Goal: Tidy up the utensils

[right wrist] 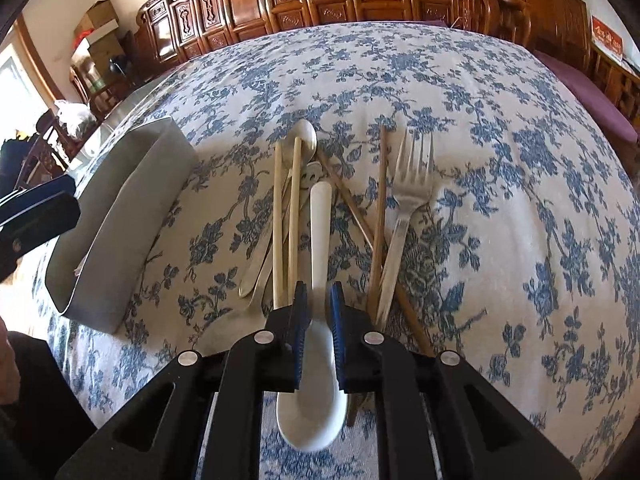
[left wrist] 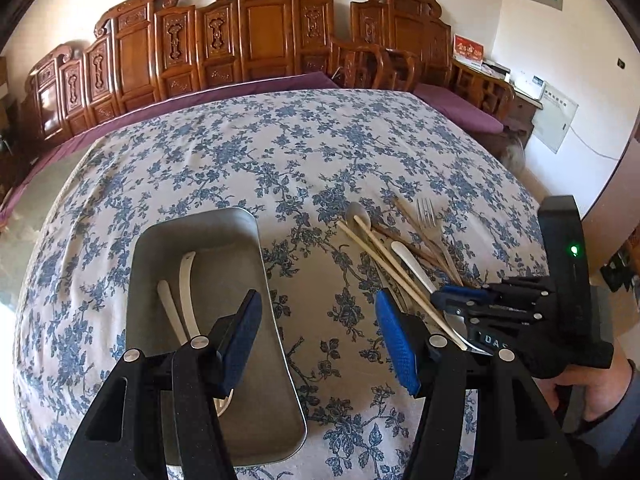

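At lower centre of the right wrist view, the right gripper's [right wrist: 319, 304] fingers are pinching the white ceramic spoon's [right wrist: 320, 240] handle to lift it from the pile; the left gripper's [left wrist: 318, 320] fingers are hanging spread beside the grey metal tray [left wrist: 276, 380], likely awaiting a turn.

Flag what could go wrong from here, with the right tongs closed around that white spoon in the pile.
1. The right tongs pinch the white spoon at its narrow neck, so its heavy bowl may pivot or slip.
2. The pale chopsticks lie right beside the spoon; lifting could drag or scatter them.
3. The metal tray already holds two white spoons, and the open left tongs hang over its rim, crowding the drop.
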Demonstrator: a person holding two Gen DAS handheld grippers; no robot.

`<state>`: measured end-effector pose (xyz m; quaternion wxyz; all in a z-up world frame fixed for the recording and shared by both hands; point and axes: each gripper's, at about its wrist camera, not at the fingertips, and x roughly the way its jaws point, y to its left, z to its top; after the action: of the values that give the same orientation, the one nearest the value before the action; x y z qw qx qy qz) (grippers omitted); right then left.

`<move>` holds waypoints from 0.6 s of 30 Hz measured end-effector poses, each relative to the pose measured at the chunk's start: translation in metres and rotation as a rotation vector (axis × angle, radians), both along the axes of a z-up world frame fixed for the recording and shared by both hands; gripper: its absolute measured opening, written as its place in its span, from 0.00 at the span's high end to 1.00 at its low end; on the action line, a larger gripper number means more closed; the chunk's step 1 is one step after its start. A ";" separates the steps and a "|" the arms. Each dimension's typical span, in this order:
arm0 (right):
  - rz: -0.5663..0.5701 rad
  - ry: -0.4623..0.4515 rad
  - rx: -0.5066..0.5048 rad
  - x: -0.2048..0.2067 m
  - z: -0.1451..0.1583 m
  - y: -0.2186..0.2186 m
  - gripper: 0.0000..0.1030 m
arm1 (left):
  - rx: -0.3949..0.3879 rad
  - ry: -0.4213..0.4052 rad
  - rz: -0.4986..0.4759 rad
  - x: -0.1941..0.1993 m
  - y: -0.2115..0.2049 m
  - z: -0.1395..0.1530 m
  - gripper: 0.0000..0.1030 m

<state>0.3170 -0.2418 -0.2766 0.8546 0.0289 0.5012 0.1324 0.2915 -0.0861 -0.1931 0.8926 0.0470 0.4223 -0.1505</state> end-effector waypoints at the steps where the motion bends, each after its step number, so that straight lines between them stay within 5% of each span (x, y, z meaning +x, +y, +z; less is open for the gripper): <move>1: 0.006 -0.006 -0.015 0.001 0.000 0.002 0.88 | -0.001 0.003 0.001 0.000 0.000 -0.001 0.45; 6: 0.033 -0.027 -0.068 0.003 0.001 0.005 0.92 | 0.014 0.002 0.006 -0.002 -0.003 -0.004 0.45; 18: -0.025 -0.120 0.055 -0.013 0.031 -0.037 0.92 | 0.062 0.000 -0.006 -0.009 -0.021 -0.011 0.45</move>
<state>0.3045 -0.2784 -0.2451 0.8836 0.0507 0.4449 0.1371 0.2826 -0.1068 -0.2038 0.8903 0.0758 0.4268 -0.1398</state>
